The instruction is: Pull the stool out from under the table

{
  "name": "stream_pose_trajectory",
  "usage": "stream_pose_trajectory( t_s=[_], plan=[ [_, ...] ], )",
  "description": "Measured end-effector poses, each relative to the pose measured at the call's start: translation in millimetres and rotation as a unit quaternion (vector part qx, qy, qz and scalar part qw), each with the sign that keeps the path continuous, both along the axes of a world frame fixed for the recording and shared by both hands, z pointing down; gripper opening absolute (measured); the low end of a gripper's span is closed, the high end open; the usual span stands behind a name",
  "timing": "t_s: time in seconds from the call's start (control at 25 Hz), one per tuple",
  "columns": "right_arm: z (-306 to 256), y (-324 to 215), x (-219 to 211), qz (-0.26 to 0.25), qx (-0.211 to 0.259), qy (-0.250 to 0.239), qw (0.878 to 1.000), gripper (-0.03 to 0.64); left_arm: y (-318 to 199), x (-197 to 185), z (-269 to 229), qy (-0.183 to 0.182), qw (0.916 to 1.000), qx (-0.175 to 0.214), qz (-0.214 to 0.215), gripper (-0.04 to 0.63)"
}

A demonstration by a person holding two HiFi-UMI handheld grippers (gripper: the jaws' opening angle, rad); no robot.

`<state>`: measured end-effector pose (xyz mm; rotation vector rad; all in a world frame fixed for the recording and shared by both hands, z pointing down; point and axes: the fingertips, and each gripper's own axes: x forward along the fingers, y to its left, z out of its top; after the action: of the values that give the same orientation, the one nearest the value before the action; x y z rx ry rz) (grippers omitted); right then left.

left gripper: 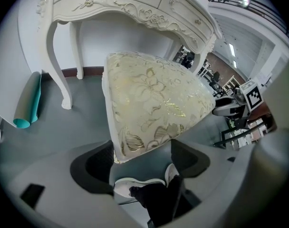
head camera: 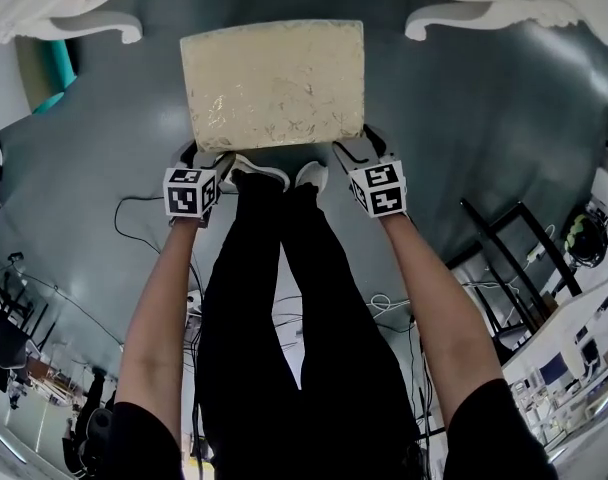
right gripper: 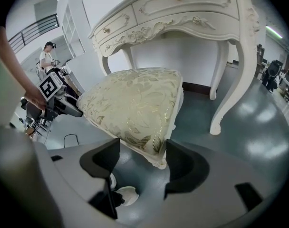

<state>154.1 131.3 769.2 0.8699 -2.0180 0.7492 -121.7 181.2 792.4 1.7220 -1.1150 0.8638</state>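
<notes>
The stool has a cream cushion with a gold leaf pattern and stands on the grey floor in front of the white carved table. My left gripper is at its near left corner. In the left gripper view that corner of the stool lies between the wide jaws of the left gripper, with no pad pressing on it. My right gripper is at the near right corner. In the right gripper view the stool pokes its corner between the spread jaws of the right gripper.
The table's curved legs stand behind and beside the stool. A teal roll leans at the left wall. Cables lie on the floor near my feet. A black frame stands at the right. A person stands far off.
</notes>
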Motion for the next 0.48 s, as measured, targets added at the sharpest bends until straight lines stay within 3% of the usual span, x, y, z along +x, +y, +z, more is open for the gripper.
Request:
stream_pose_trajectory(
  t_s=[0.48],
  plan=[
    [-1.4,26.3,3.7,-0.031,-0.018,-0.007,0.999,0.316,23.8,1.6,-0.1,0.000,0.9994,-0.023,0.025,0.380]
  ],
)
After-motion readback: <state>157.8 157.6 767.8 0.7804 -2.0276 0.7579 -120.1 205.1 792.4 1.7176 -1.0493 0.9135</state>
